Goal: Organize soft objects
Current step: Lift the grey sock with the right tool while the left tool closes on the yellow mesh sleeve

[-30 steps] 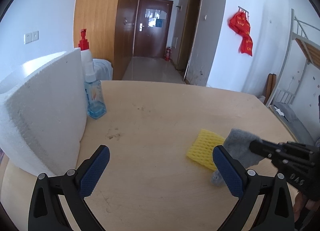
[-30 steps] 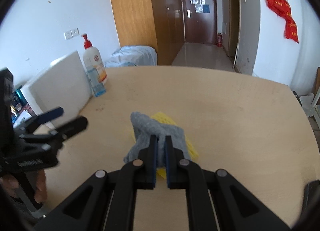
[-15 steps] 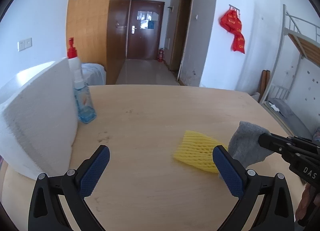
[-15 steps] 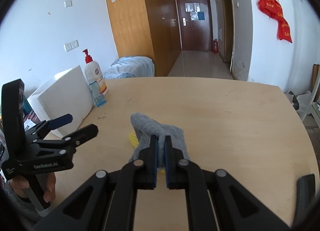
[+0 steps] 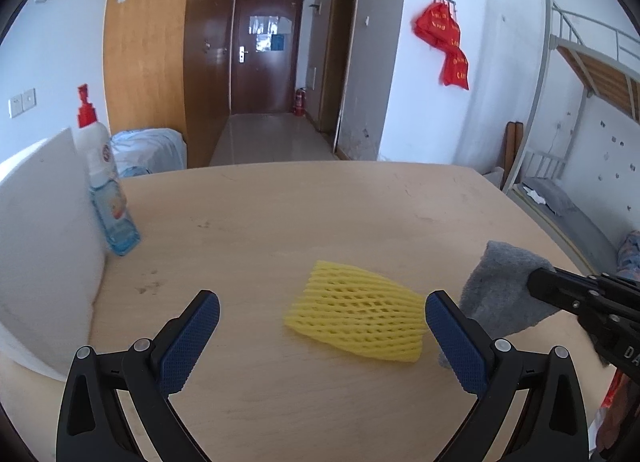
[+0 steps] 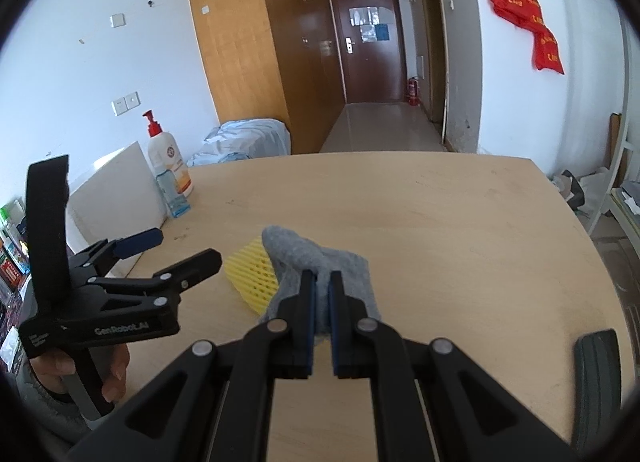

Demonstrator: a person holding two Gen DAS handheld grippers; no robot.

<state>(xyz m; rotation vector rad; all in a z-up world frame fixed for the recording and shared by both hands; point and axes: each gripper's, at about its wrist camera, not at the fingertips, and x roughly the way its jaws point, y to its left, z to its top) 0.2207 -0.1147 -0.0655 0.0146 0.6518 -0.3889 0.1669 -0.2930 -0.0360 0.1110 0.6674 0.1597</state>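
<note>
My right gripper [image 6: 322, 282] is shut on a grey sock [image 6: 316, 258] and holds it above the wooden table [image 6: 440, 222]. The sock also shows at the right of the left wrist view [image 5: 500, 294]. A yellow foam net sleeve [image 5: 356, 316] lies flat on the table, partly hidden behind the sock in the right wrist view [image 6: 250, 276]. My left gripper [image 5: 320, 326] is open and empty, low over the table just before the yellow sleeve; it shows from the side in the right wrist view [image 6: 176, 250].
A white foam block [image 5: 44, 246] stands at the table's left edge, with a blue bottle [image 5: 114, 218] and a white pump bottle [image 5: 94, 146] beside it. A dark object [image 6: 596, 378] lies at the front right edge.
My right gripper has lifted the grey sock off the yellow sleeve and drawn it right and back. The sleeve now lies uncovered. My left gripper has stayed open and shifted towards the sleeve.
</note>
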